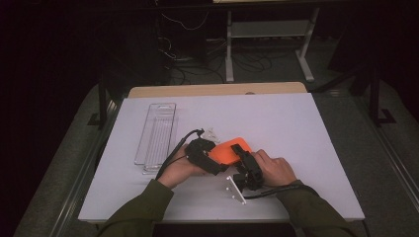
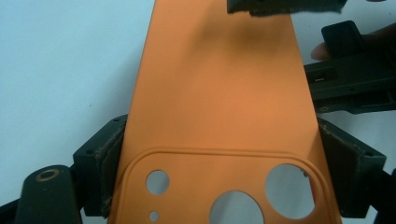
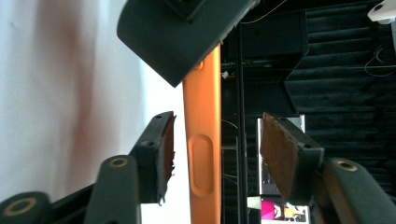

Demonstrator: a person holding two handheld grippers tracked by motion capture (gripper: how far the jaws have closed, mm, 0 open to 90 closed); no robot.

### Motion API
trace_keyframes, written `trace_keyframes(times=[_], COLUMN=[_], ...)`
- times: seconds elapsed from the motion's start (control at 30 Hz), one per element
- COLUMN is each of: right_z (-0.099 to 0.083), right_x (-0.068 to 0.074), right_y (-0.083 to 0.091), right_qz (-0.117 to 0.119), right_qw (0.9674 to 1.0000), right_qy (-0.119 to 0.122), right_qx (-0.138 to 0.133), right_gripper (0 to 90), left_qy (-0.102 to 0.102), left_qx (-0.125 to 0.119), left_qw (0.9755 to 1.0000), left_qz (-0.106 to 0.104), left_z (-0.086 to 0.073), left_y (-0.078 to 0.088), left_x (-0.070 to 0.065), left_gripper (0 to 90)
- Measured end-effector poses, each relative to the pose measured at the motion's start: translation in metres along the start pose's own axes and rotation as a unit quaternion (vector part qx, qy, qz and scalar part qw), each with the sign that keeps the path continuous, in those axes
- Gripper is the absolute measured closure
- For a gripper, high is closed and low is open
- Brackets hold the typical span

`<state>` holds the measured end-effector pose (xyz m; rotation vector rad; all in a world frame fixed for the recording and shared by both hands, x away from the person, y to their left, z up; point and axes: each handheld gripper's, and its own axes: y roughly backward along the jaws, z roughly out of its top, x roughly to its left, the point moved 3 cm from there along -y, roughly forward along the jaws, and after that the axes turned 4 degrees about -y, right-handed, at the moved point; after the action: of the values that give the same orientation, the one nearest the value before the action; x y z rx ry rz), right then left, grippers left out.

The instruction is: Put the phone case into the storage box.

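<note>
at lower centre of the high view, orange phone case (image 1: 228, 151) clamped across its width by left gripper (image 1: 206, 157), long axis toward right gripper (image 1: 242, 159), whose parted jaws straddle its edge without pressing.

Olive-green sleeves (image 1: 143, 205) covered both forearms; black grippers (image 1: 201, 150) trailed black cables (image 1: 173, 153) and bore brass-ringed screws (image 3: 118, 162).

A white table (image 1: 296, 128) stands in a dark room, its wooden edge (image 1: 217, 90) at the far side, with tangled cables (image 1: 197, 64) and a pale metal frame (image 1: 269, 34) on the floor beyond.
</note>
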<state>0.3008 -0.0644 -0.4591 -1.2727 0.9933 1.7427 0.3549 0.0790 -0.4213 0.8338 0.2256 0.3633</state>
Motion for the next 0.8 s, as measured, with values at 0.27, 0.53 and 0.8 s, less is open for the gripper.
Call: trace_keyframes(times=[0.27, 0.53, 0.8], right_z=[0.0013, 0.0016, 0.0009], right_x=[0.0019, 0.0027, 0.0028], right_y=[0.0007, 0.0018, 0.0017], right_qz=[0.003, 0.015, 0.016], right_qw=[0.9999, 0.9998, 0.9998], right_qy=[0.009, 0.011, 0.013], right_qx=[-0.008, -0.001, -0.001], right_gripper=[53.8, 62.0, 70.0], left_qy=[0.001, 0.0, 0.004], left_qx=[0.005, 0.004, -0.002], left_qw=[1.0, 1.0, 1.0], left_qz=[0.0, 0.001, 0.001], left_z=[-0.0002, -0.0001, -0.0004], left_y=[0.0009, 0.0011, 0.0013], left_x=[0.0002, 0.0003, 0.001], left_gripper=[15.1, 15.2, 15.1])
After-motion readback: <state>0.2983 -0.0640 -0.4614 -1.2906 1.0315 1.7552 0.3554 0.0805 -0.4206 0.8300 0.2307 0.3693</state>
